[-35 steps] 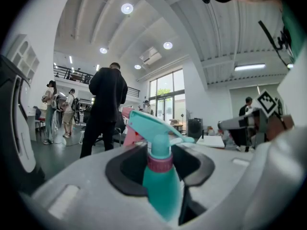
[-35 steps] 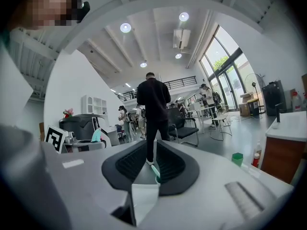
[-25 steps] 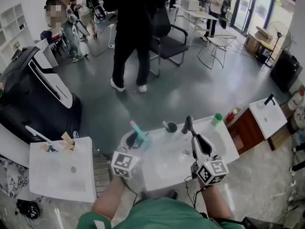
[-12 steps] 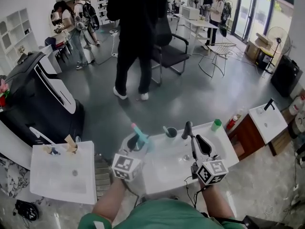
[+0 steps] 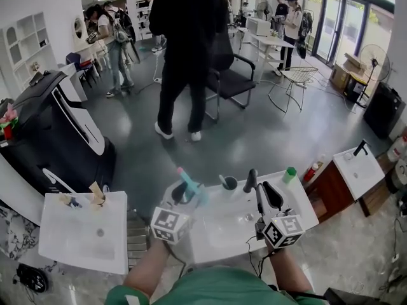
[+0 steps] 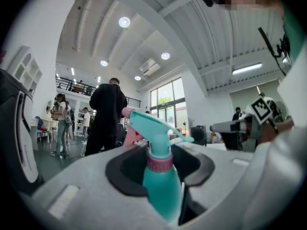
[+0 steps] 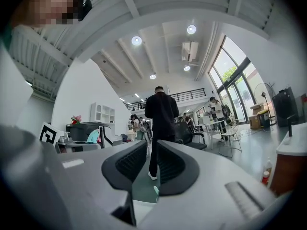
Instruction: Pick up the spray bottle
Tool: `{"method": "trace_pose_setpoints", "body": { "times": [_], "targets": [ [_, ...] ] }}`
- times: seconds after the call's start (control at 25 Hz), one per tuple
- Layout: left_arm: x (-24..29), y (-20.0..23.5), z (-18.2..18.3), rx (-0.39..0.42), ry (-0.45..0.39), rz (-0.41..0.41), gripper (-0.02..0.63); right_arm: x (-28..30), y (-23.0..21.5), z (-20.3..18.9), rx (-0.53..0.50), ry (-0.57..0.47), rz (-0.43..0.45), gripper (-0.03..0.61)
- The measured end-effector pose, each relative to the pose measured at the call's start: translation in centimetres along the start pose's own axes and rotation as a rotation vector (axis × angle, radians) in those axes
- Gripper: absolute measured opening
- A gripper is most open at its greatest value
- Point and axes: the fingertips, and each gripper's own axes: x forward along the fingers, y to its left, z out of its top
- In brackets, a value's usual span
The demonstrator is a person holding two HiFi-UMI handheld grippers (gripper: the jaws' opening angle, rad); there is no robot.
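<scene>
Between the left gripper's jaws, the teal spray bottle is being pinched below its pink collar, hanging over the desk. The right gripper's jaws are standing slightly spread, empty. The smooth, tapering shoulder is likely risking a slide or tilt out.

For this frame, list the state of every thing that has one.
spray bottle: upright, clamped just below its pink collar
left claw: shut on the spray bottle
right claw: slightly open, nothing between the jaws
green cup: upright on the white counter
</scene>
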Motion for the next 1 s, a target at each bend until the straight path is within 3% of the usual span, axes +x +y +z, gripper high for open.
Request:
{"method": "trace_pose_setpoints", "body": {
  "times": [1.0],
  "targets": [
    [0.87, -0.02, -0.38, -0.009, -0.001, -0.010, 0.147, 0.59, -0.95, -0.60, 0.007, 0.015, 0.003, 0.063]
  ]
}}
